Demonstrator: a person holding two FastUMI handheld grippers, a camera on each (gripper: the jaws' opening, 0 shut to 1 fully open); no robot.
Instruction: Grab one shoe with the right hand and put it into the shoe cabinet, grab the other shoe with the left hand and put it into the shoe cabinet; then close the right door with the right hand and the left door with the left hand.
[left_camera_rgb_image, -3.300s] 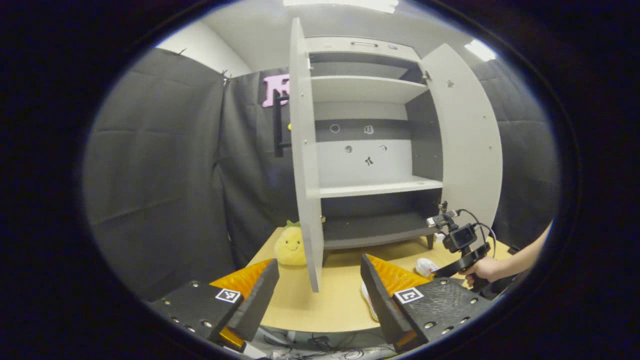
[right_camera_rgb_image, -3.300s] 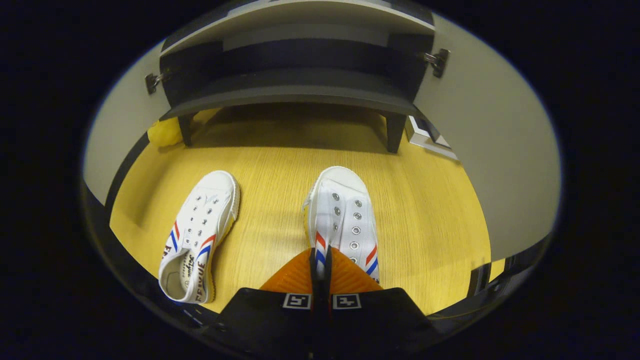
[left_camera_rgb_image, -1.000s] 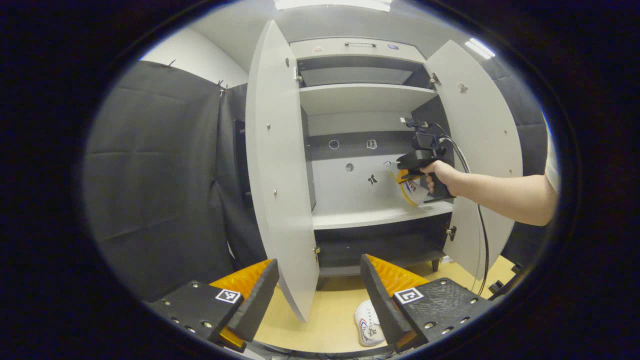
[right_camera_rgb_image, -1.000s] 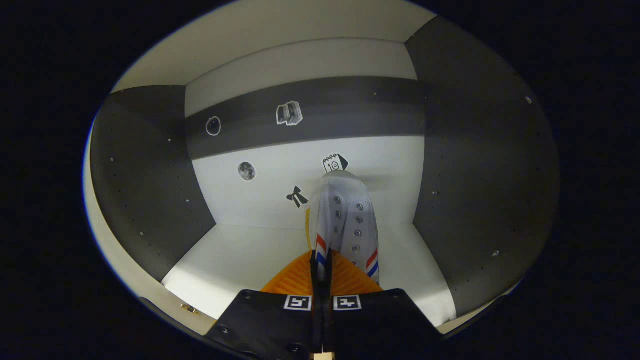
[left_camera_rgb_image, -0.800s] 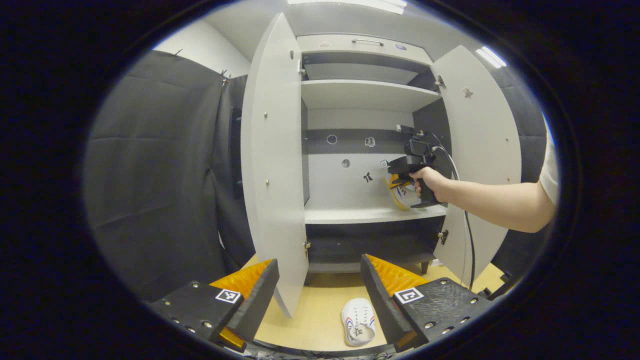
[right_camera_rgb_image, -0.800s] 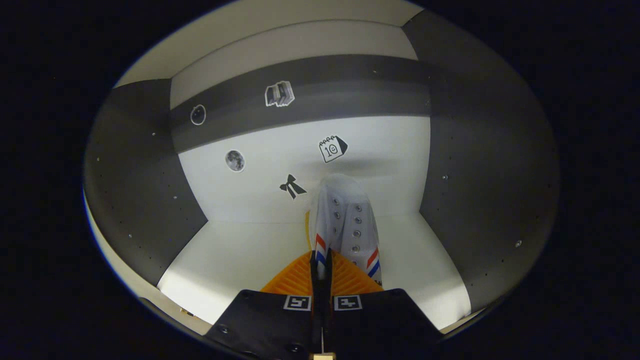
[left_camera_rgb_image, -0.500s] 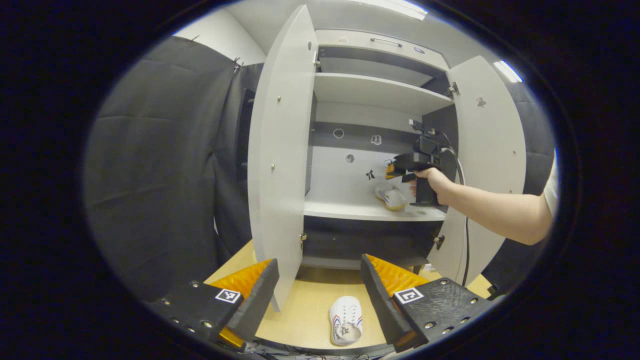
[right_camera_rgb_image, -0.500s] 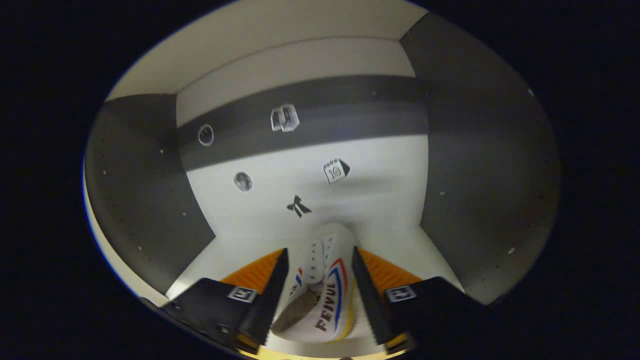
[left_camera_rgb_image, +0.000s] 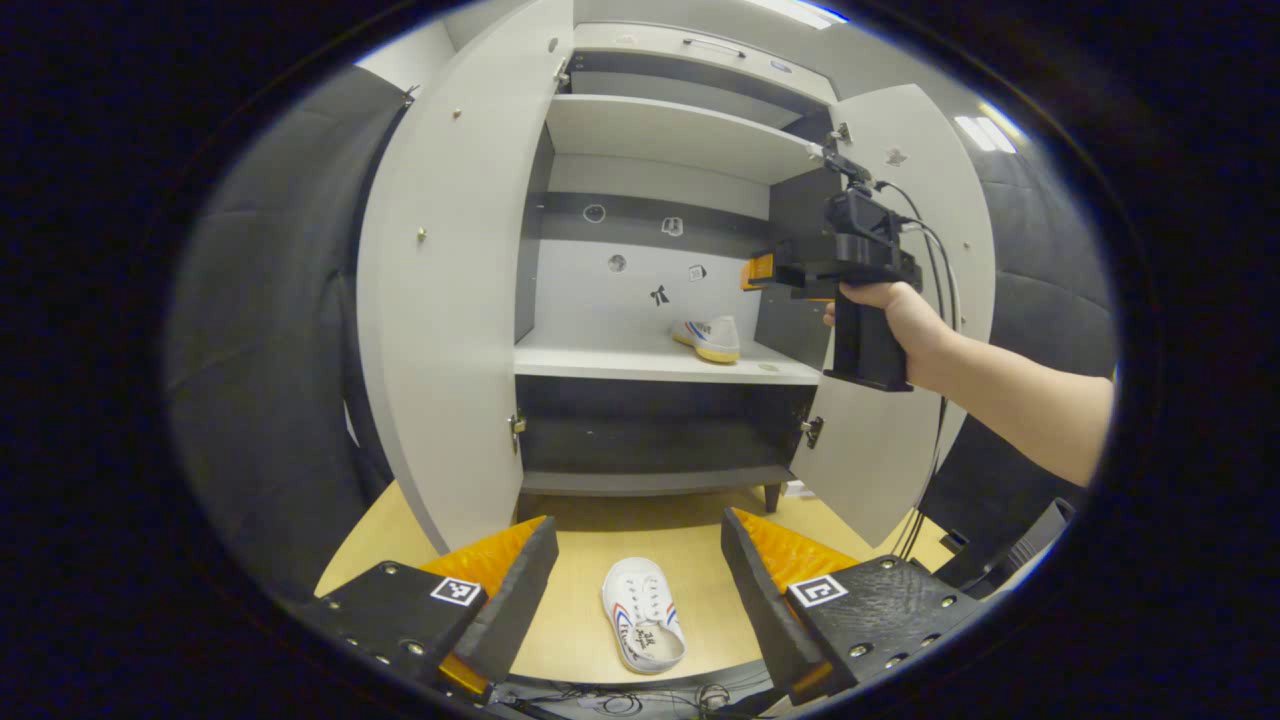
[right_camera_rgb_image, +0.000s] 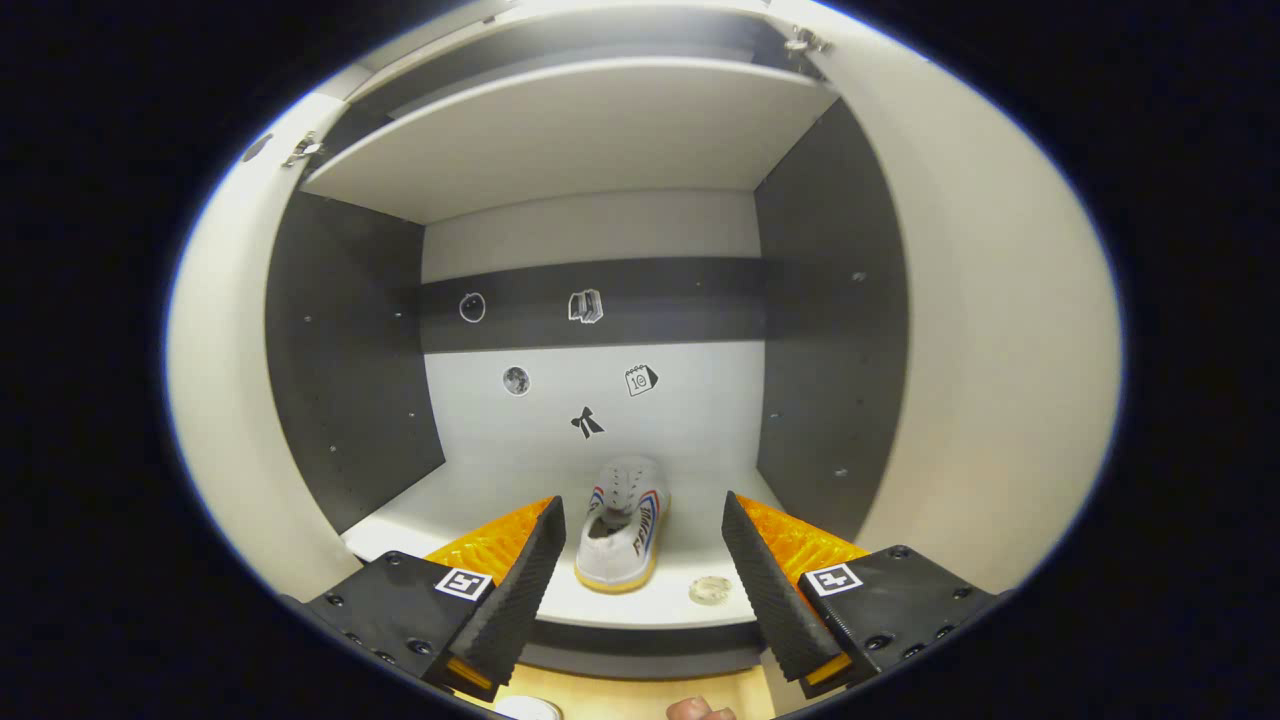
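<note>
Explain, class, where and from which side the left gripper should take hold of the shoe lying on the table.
Grip the shoe on the table across its heel collar, coming down from above. It lies sole-down with the open heel nearest the left gripper and the toe towards the cabinet, so the opening's rim probably gives the open fingers two thin walls to pinch, narrower than the shoe's body.

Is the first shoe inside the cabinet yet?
Yes: the shoe sits upright on the middle shelf, released by the open right gripper.

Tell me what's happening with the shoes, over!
Both grippers, left and right, open, empty. One shoe on cabinet shelf. Other shoe on table. Nothing blocking.
</note>
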